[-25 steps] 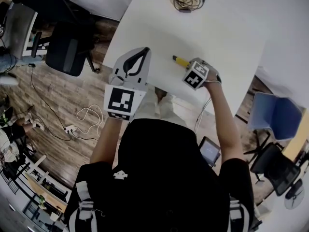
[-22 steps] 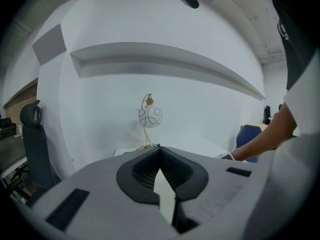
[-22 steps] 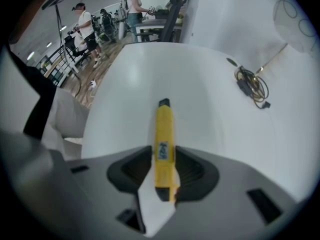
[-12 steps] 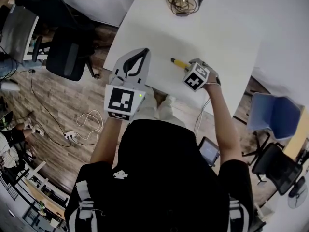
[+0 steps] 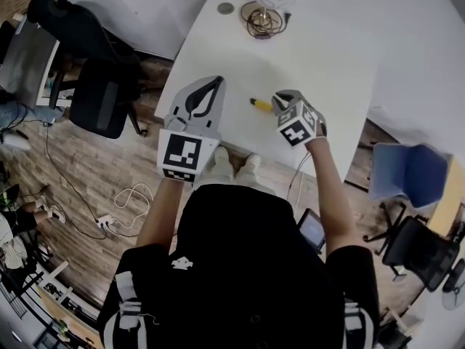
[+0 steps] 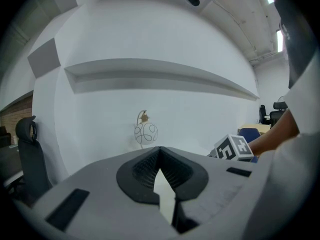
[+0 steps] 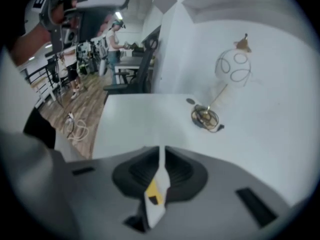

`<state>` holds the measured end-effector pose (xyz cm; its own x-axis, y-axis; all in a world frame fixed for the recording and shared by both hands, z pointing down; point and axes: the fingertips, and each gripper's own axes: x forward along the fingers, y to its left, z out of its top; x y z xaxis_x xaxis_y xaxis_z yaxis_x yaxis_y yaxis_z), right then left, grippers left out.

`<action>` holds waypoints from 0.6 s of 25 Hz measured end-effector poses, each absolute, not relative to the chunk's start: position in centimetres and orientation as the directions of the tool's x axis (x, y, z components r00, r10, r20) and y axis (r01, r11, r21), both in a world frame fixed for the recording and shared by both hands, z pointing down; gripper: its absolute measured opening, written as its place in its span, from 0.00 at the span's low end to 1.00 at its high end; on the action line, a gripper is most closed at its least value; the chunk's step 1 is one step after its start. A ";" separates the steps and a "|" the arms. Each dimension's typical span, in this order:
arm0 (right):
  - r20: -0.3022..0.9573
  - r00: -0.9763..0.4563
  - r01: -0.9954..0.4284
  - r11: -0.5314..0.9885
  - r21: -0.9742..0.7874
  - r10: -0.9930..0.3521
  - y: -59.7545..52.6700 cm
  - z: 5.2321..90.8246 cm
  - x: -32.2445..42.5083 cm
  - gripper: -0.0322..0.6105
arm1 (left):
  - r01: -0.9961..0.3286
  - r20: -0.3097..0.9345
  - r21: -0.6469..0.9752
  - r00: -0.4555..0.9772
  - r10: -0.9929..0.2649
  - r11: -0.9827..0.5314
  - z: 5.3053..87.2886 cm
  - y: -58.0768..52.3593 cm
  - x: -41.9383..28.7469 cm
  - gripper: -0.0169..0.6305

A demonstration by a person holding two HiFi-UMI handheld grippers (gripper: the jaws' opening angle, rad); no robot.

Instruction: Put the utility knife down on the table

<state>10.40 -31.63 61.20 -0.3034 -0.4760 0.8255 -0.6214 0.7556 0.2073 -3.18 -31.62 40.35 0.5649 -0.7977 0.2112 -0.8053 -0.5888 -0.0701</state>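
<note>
On the white table (image 5: 327, 64) the utility knife (image 5: 260, 105) now lies free just ahead of my right gripper (image 5: 282, 100), which has lifted off it, jaws just closing to an empty thin slit, so I judge the put-down done.

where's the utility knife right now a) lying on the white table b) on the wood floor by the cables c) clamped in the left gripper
a: the yellow utility knife lies flat on the white table, with nothing gripping it.
</note>
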 end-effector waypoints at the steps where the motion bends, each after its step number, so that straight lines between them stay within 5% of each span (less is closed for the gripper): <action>1: 0.804 -0.314 -0.631 0.744 0.221 -0.505 -31.9 60.0 10.2 0.14 | -0.804 0.204 -0.075 0.567 -0.798 -0.590 40.0 -31.6 -3.1 0.05; 15: 0.429 -0.461 -0.764 0.593 0.254 -0.777 -32.5 42.6 8.0 0.11 | -0.786 0.110 -0.131 0.594 -0.797 -0.604 35.4 -31.3 -1.6 0.05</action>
<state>8.00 -32.52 42.64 -0.4609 -0.7771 0.4286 -0.7638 0.5933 0.2544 -1.65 -31.26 35.38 0.5943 -0.7968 0.1097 -0.7859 -0.6043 -0.1311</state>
